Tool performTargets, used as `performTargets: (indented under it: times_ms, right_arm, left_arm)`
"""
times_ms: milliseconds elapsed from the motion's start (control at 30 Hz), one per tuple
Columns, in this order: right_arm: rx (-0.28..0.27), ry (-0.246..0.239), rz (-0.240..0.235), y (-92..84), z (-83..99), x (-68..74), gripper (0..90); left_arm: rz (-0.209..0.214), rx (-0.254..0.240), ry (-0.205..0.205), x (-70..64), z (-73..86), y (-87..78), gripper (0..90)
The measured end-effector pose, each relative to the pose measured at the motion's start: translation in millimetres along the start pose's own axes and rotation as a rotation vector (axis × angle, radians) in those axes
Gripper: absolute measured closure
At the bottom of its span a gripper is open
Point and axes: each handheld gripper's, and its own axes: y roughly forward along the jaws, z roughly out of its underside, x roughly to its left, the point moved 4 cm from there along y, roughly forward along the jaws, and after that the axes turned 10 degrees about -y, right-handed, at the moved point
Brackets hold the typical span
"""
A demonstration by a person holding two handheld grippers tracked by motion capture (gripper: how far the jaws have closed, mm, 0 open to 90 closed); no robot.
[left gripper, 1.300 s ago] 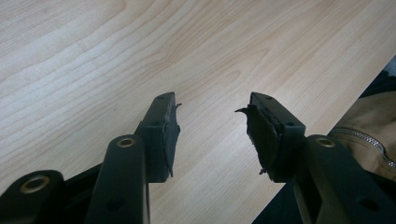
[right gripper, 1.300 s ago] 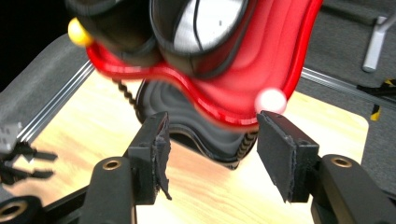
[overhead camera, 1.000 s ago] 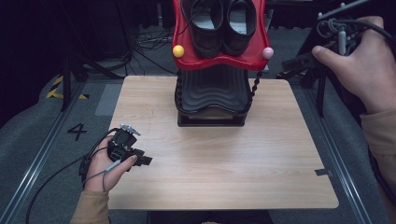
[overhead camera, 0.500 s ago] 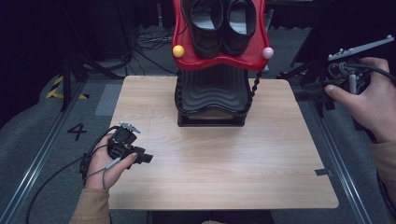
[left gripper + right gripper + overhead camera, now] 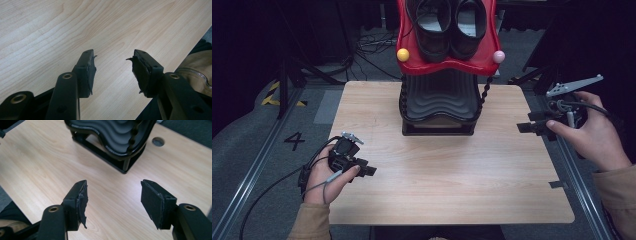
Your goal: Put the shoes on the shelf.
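A pair of black shoes [image 5: 451,27], judged light, stiff and best gripped at the heel rim, is seen on a red rack [image 5: 447,65] at the desk's [image 5: 447,175] far edge, while the left gripper [image 5: 364,170] and right gripper [image 5: 528,127] are held wide-jawed and empty, the right's having just been opening.

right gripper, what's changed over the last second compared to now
The right gripper has come down from the upper right to the table's right edge, its jaws just opening wider with nothing between them. The left gripper, the black shoes and the red rack stayed put.
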Motion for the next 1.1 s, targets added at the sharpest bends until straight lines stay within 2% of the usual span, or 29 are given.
performTargets:
  times_ms: [33, 100, 367, 400, 467, 533, 633, 833, 1000, 1100]
  right_arm:
    - [-0.002, -0.003, -0.017, 9.9, 7.5, 2.9, 38.7]
    - [0.001, -0.005, -0.022, 13.5, 10.2, 4.0, 38.7]
    - [0.029, -0.054, -0.072, 57.7, 40.7, 17.5, 37.9]
    - [0.029, -0.054, -0.072, 57.7, 40.7, 17.5, 37.9]
    - [0.037, -0.075, -0.079, 72.8, 49.7, 21.3, 37.6]
    - [0.029, -0.067, -0.082, 81.6, 53.3, 22.7, 37.0]
    - [0.046, -0.090, -0.060, 94.7, 59.1, 23.5, 36.8]
    - [0.037, -0.063, -0.091, 116.5, 72.8, 27.6, 36.5]
    - [0.049, -0.064, -0.095, 130.0, 82.7, 29.9, 36.3]
    - [0.057, -0.062, -0.113, 139.7, 90.1, 31.4, 35.8]
  left_arm:
    - [-0.004, -0.003, -0.001, 0.1, 0.5, 0.1, 52.8]
    - [-0.002, -0.002, -0.004, -0.2, 1.3, 0.3, 52.8]
    - [-0.014, 0.009, -0.005, -2.9, 7.8, 1.0, 52.7]
    - [-0.014, 0.009, -0.005, -2.9, 7.8, 1.0, 52.6]
    - [-0.008, 0.019, 0.004, -3.5, 10.9, 1.5, 52.4]
    - [-0.012, 0.023, 0.000, -3.0, 12.9, 2.2, 52.4]
    - [-0.013, 0.023, -0.005, -2.5, 15.4, 2.5, 52.5]
    - [-0.013, 0.024, -0.020, -0.8, 21.6, 3.2, 52.6]
    - [-0.019, 0.031, -0.021, 0.9, 23.9, 4.2, 52.6]
    - [-0.018, 0.033, -0.025, 0.5, 23.8, 6.2, 52.3]
